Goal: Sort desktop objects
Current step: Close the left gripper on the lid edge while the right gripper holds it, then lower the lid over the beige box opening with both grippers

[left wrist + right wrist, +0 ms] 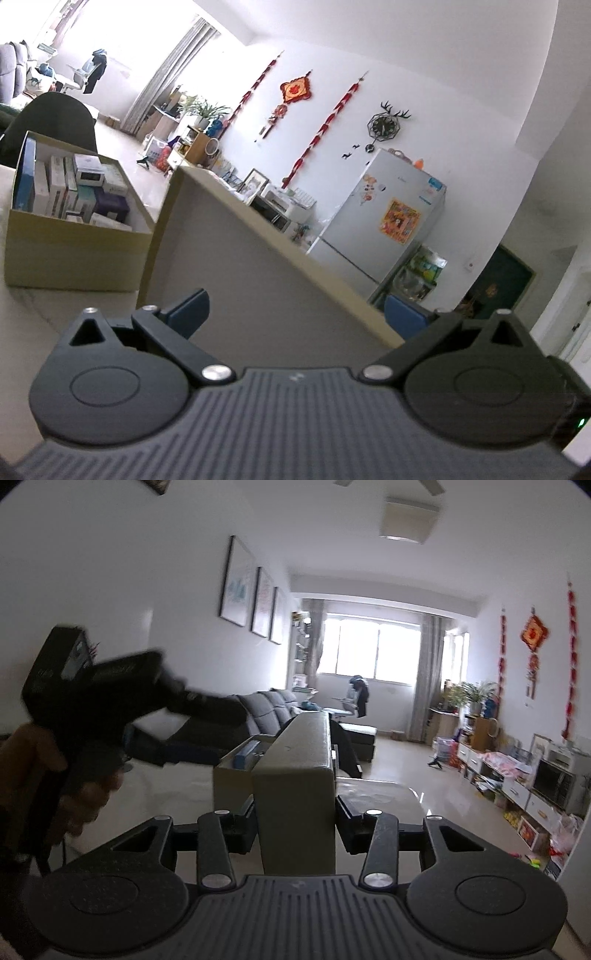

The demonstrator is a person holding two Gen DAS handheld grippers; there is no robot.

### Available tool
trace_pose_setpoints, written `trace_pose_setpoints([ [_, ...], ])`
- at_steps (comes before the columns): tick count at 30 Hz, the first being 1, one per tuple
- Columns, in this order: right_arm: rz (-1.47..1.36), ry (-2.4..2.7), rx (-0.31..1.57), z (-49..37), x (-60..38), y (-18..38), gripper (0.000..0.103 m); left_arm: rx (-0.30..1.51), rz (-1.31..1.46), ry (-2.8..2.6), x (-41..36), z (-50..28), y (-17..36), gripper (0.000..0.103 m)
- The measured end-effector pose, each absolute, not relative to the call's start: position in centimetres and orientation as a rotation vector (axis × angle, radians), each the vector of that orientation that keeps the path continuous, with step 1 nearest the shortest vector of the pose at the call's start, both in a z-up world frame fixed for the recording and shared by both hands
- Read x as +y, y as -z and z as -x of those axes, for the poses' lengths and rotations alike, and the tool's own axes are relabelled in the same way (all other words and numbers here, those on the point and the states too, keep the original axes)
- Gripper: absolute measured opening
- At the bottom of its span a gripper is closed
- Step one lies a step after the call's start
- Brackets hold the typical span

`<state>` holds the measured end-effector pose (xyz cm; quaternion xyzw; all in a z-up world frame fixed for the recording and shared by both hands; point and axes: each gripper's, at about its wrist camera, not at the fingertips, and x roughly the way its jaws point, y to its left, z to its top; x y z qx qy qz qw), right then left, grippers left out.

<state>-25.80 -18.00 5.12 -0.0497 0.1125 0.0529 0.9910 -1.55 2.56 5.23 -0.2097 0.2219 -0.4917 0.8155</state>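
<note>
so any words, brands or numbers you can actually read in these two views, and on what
No text in either view is sharp enough to quote.
small boxes in the open cardboard box: print too small.
fridge: blue label and yellow poster blurred.
red knot hanging: central sign not legible.
wall clock: no readable numerals.
left gripper in the right wrist view: label smeared by blur.
lid: blank.

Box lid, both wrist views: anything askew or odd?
Yes. The box lid stands on edge, off the open box of small packages. In the right wrist view it sits between the right gripper jaws. In the left wrist view it tilts across the left gripper.
</note>
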Motion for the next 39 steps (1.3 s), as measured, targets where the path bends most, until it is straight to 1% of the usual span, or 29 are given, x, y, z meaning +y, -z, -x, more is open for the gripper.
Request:
trace_pose_setpoints([
  [9,0.208,-0.246,0.237,26.2,-13.5,-4.9,0.052,0.498,0.42,1.078,2.2,1.9,-4.9,0.103],
  [14,0.211,-0.308,0.246,25.9,-12.4,-4.9,0.056,0.511,0.421,1.069,3.3,2.0,-4.3,0.102],
  [22,0.208,-0.4,0.262,25.1,-11.3,-5.3,0.06,0.534,0.438,1.022,5.2,1.8,-3.3,0.095],
  [28,0.134,-0.518,0.286,24.3,-11.7,-5.2,0.065,0.562,0.453,0.992,6.2,1.4,-2.7,0.095],
  [35,-0.03,-0.645,0.359,22.1,-13.3,-4.6,0.065,0.629,0.51,0.925,8.0,0.8,-1.0,0.094],
  [39,-0.07,-0.652,0.363,22.0,-13.6,-4.7,0.066,0.663,0.542,0.879,9.1,0.3,0.1,0.094],
])
